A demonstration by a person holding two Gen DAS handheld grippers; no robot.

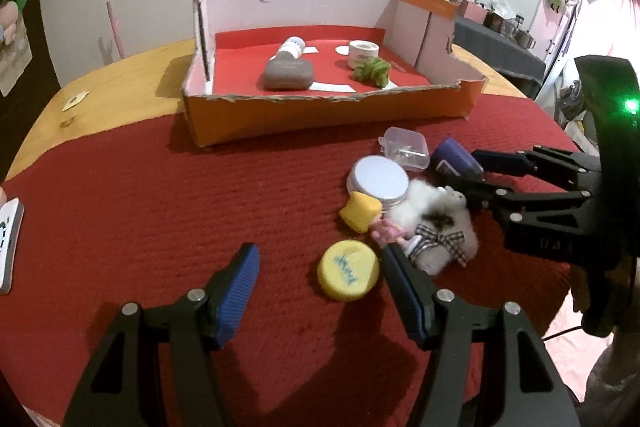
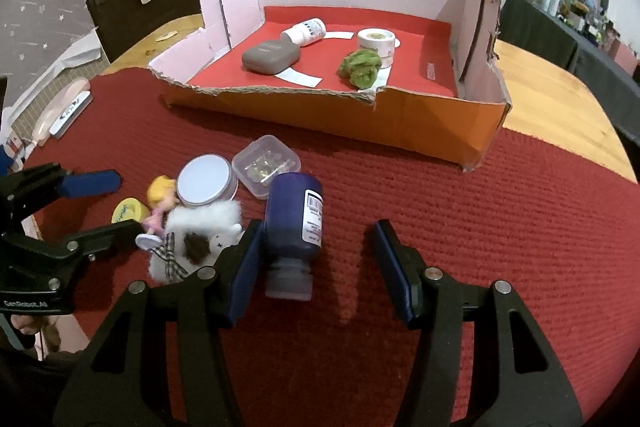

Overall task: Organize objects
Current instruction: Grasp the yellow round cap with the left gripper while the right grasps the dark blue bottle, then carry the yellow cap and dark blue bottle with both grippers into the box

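On the red mat lies a cluster: a yellow cap (image 1: 348,270), a small blonde doll (image 1: 370,217), a white fluffy toy (image 1: 434,223), a round white-lidded tin (image 1: 380,179), a clear plastic case (image 1: 406,148) and a dark blue bottle (image 2: 295,223). My left gripper (image 1: 318,263) is open with the yellow cap between its fingers, nearer the right one. My right gripper (image 2: 318,243) is open; the blue bottle lies on its side between the fingers, against the left one. An orange cardboard box (image 1: 320,117) behind holds a grey case (image 1: 288,75), a white bottle (image 1: 293,47), a white jar (image 1: 363,53) and a green fuzzy thing (image 1: 374,71).
The red mat (image 1: 160,207) covers the near part of a round wooden table (image 1: 120,79). A white card (image 1: 8,247) lies at the mat's left edge. A wall stands behind the box; shelves and furniture fill the right background.
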